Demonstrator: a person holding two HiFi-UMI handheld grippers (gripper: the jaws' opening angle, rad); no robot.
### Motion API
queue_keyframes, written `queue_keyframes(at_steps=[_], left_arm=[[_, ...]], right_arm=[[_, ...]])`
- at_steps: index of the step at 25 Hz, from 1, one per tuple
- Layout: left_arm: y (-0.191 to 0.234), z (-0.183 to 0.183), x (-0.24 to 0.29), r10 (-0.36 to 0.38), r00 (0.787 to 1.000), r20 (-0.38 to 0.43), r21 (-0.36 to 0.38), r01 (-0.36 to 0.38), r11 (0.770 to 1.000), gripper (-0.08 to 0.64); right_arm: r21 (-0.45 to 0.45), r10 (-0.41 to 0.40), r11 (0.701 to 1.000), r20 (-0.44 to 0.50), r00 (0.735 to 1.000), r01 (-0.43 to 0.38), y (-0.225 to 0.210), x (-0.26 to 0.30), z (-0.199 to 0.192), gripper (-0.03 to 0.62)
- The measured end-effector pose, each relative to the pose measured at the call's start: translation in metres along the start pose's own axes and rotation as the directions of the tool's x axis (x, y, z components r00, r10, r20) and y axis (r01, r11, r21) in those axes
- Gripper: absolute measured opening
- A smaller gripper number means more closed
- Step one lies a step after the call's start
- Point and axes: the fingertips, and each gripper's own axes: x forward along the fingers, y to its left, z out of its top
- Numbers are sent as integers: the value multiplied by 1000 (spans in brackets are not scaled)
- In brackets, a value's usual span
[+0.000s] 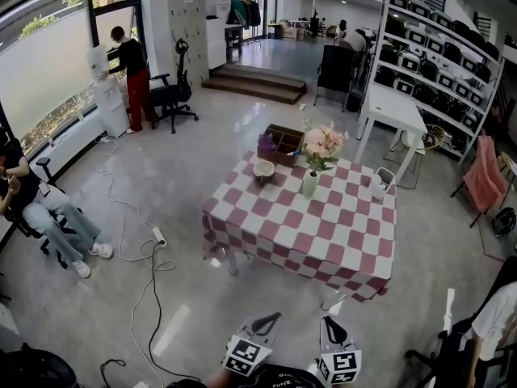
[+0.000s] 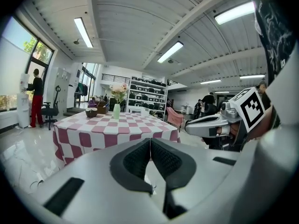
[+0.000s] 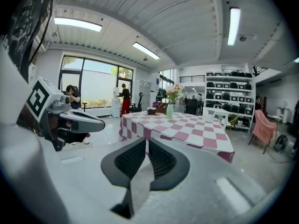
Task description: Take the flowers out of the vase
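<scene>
**Flowers in the vase, both grippers well short of the counter.**
The flowers [image 1: 324, 141] stand in a slim vase [image 1: 310, 184] on the checked counter [image 1: 339, 241]. The stems are probably light, soft and easily crushed, so hold them low, just above the rim. The left gripper [image 2: 150, 144] and right gripper [image 3: 145, 144] point slightly downward, side by side, fingers clenched on nothing.

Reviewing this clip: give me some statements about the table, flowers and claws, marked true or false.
The flowers stand in the vase on the checked table. True.
The left claw grips a flower stem. False: its jaws are together on nothing.
The vase lies on its side. False: it stands upright.
A bowl sits on the table too. True.
The right claw touches the table. False: it is shut, empty and short of the table.
</scene>
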Motion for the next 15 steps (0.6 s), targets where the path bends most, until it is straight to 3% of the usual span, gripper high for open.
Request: queue_keyframes(at_steps=[15], left_arm=[[35,8,-3,19,1000,18,-9,-19,1000,11]], right_arm=[[26,-4,1000,8,1000,3,15,25,10,21]])
